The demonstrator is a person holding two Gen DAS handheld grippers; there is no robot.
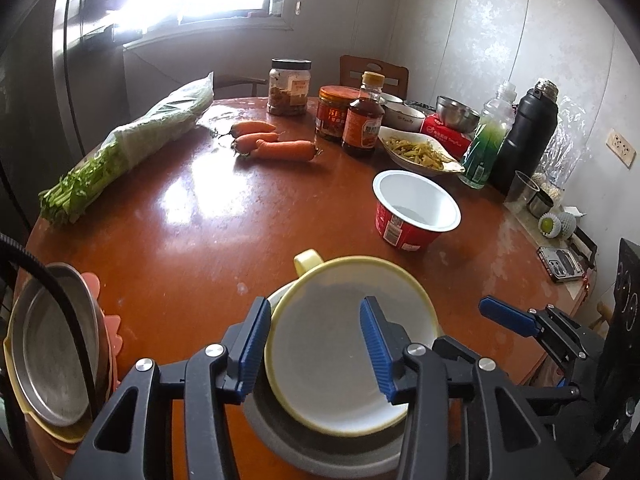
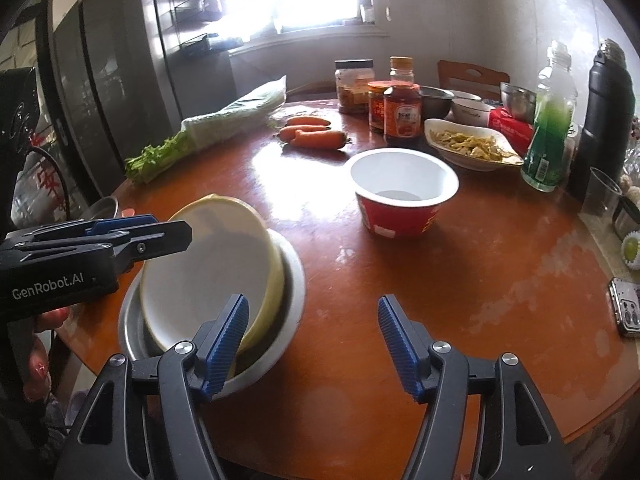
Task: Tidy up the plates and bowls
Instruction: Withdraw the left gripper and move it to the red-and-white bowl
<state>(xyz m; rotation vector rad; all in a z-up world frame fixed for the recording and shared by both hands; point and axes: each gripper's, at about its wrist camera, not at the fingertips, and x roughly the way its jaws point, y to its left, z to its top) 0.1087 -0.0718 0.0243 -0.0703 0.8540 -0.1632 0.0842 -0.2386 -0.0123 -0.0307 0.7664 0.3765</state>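
Note:
A yellow-rimmed white bowl point(image 1: 344, 344) with a handle sits tilted inside a steel bowl point(image 1: 304, 452) on the round brown table point(image 1: 224, 216). My left gripper point(image 1: 316, 348) is open, its fingers astride the yellow bowl's near wall, one outside and one inside. In the right wrist view the yellow bowl point(image 2: 208, 268) and steel bowl point(image 2: 292, 284) lie at left, with the left gripper point(image 2: 160, 232) over them. My right gripper point(image 2: 312, 344) is open and empty over bare table, beside the steel bowl. A red paper bowl point(image 2: 400, 200) stands mid-table.
Stacked steel and coloured plates point(image 1: 52, 344) sit at the table's left edge. Carrots point(image 1: 272, 144), bagged greens point(image 1: 132, 136), jars, a sauce bottle point(image 1: 364, 120), a dish of food point(image 1: 420, 152), bowls, bottles and a black flask point(image 1: 528, 132) crowd the far side. A phone point(image 2: 628, 312) lies at right.

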